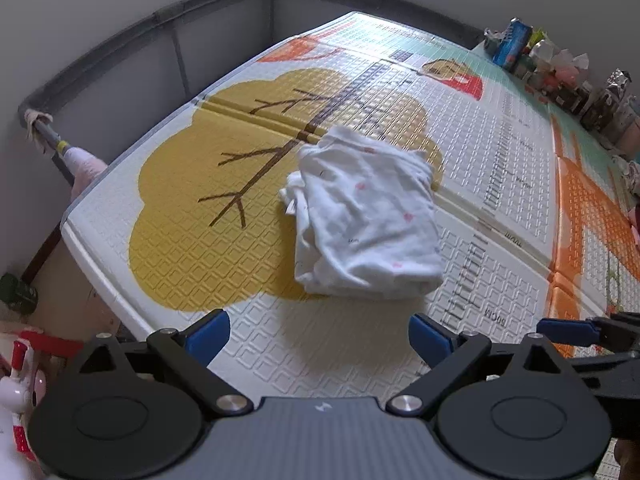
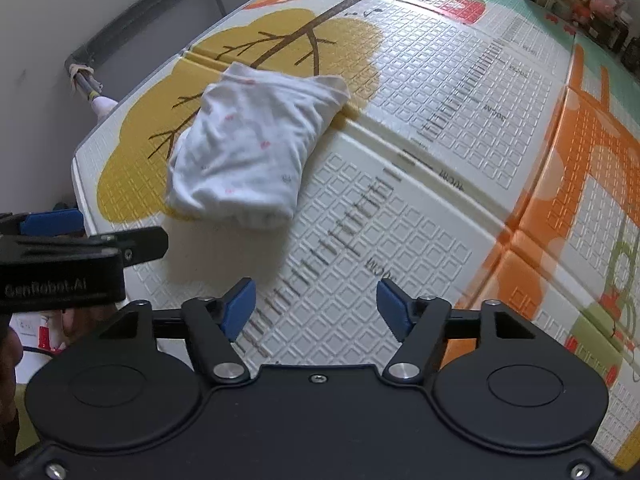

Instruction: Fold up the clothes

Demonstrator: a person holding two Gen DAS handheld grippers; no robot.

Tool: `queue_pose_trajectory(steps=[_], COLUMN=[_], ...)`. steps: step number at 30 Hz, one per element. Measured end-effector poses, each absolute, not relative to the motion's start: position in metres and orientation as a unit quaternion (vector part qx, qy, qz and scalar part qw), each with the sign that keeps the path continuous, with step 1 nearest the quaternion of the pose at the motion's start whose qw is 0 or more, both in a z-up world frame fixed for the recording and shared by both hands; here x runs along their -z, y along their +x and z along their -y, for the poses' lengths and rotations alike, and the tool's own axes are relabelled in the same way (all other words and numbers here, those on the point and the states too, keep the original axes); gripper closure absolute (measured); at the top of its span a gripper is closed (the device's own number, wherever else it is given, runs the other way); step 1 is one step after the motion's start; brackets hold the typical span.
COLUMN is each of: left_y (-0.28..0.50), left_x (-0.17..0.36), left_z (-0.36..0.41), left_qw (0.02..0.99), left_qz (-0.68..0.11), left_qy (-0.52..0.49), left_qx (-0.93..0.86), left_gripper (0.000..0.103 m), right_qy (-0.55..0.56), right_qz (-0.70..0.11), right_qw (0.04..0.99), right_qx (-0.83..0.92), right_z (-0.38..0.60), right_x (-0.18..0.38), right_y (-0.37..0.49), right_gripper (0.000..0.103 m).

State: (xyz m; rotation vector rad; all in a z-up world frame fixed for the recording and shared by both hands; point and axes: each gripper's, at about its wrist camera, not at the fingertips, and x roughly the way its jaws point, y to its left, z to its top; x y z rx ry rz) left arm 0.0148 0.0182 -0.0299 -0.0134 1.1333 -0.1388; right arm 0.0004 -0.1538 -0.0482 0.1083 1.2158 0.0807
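Clothes (image 1: 368,216), soft crumpled white cotton, folded; both hand-held grippers (image 1: 318,334) (image 2: 316,310) gape empty.

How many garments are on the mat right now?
1. A folded white garment lies on the play mat, over the edge of the yellow tree print, ahead of both open grippers. None other visible.

This is a home, likely a child's play corner. A padded play mat (image 1: 240,240) printed with a yellow tree (image 1: 192,184) and a height ruler (image 2: 360,232) covers the surface. A grey fabric playpen rail (image 1: 120,40) fences it. Snack packets and jars (image 1: 560,68) crowd the far edge, and a toy (image 1: 20,392) stands nearby.
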Motion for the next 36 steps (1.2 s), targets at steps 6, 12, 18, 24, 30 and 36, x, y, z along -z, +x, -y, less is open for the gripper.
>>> queue_pose_trajectory(steps=[6,12,18,24,30,36], left_y=[0.009,0.01,0.014,0.017,0.024,0.028], left_x=[0.034,0.035,0.034,0.032,0.029,0.025], left_z=[-0.016,-0.011,-0.009,-0.01,-0.011,-0.012], left_qw=[0.839,0.835,0.832,0.829,0.825,0.825], left_qz=[-0.541,-0.546,-0.55,-0.554,-0.561,-0.561], left_qy=[0.015,0.03,0.04,0.036,0.037,0.04], left_qx=[0.062,0.061,0.064,0.063,0.06,0.058], left_gripper=[0.005,0.005,0.004,0.004,0.004,0.004], right_qy=[0.057,0.056,0.051,0.05,0.065,0.065], right_qz=[-0.574,-0.58,-0.585,-0.586,-0.591,-0.584], right_qw=[0.816,0.812,0.809,0.808,0.803,0.809], right_qx=[-0.032,-0.022,-0.02,-0.019,-0.027,-0.031], right_z=[0.158,0.16,0.161,0.161,0.162,0.161], right_x=[0.05,0.05,0.048,0.046,0.043,0.036], right_y=[-0.005,-0.005,-0.002,0.001,0.007,0.012], right_gripper=[0.033,0.032,0.031,0.031,0.031,0.026])
